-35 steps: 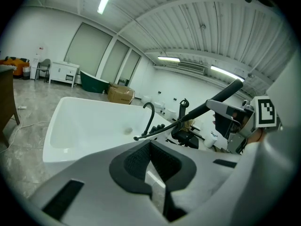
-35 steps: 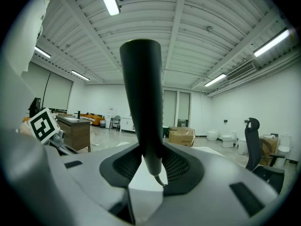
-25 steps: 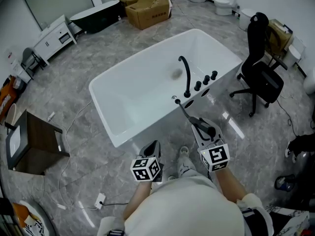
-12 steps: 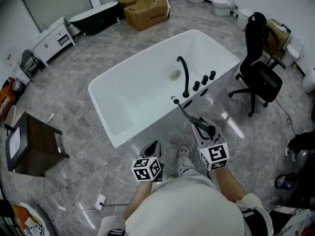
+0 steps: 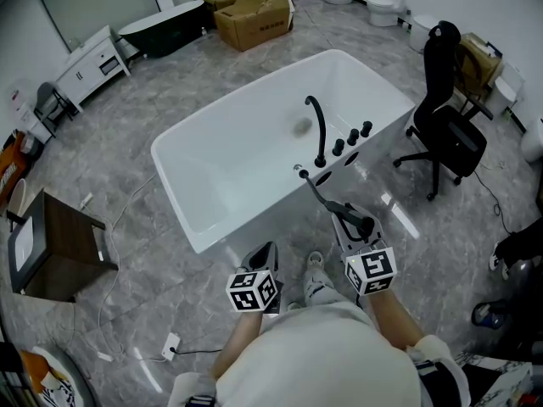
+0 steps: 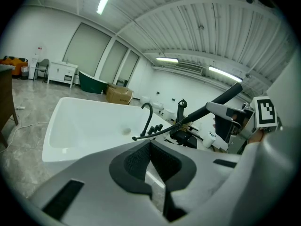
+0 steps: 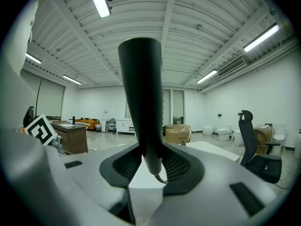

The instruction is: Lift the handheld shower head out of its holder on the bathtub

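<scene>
Item, shower head (image 5: 349, 216): out of its holder, clamped upright between the pads of your right gripper (image 7: 151, 166), which close on its black handle; it hangs over the floor just in front of the near rim of the white bathtub (image 5: 246, 155). Item, hose (image 5: 312, 186): runs from the handle's lower end back to the tub deck. Item, your left gripper (image 6: 150, 154): jaws drawn together, nothing between them, held beside the right one and apart from the tub. On the deck: a black arched faucet (image 5: 320, 130) and a row of black knobs (image 5: 352, 138). Around: a black office chair (image 5: 450, 125) to the tub's right, a cardboard box (image 5: 254, 15) beyond it, a white cabinet (image 5: 93, 62) far left, a dark wooden cabinet (image 5: 59, 244) near left, a floor socket (image 5: 172, 343) with its cable. Nothing stands between your grippers and the tub. Hard to make out: the holder itself is too small to tell; the spray face does not show. Against the earlier frames: grip, shower head and both grippers unchanged.
</scene>
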Demonstrator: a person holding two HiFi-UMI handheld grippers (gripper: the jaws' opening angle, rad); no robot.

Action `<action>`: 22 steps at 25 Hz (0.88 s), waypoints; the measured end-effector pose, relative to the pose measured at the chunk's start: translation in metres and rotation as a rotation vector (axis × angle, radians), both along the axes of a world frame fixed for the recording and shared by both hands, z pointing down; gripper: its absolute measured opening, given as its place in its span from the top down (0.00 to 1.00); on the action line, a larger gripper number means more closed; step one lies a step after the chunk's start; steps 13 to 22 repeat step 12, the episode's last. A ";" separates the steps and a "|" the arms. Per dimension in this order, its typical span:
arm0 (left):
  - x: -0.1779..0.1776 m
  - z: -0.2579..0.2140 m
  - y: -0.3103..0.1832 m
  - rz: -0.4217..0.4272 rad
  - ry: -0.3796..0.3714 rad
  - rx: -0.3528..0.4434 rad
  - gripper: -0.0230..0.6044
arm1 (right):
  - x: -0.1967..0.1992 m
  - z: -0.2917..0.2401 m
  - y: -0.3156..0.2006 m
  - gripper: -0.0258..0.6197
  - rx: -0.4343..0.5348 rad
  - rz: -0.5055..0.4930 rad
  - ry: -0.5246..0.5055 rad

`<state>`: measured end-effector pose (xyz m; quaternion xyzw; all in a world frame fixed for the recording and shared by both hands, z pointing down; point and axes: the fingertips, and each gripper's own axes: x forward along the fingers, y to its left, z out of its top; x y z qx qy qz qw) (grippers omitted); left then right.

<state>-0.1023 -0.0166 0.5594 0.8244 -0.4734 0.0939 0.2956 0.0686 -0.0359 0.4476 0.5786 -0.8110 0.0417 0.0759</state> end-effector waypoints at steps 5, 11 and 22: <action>0.001 0.000 0.001 -0.006 0.003 -0.002 0.93 | 0.002 -0.002 0.000 0.74 0.007 0.004 -0.001; -0.004 -0.001 -0.001 -0.008 0.005 -0.002 0.93 | -0.004 -0.004 -0.002 0.74 0.010 -0.004 -0.004; -0.005 -0.002 -0.002 -0.008 0.005 -0.002 0.93 | -0.006 -0.005 -0.002 0.74 0.010 -0.005 -0.006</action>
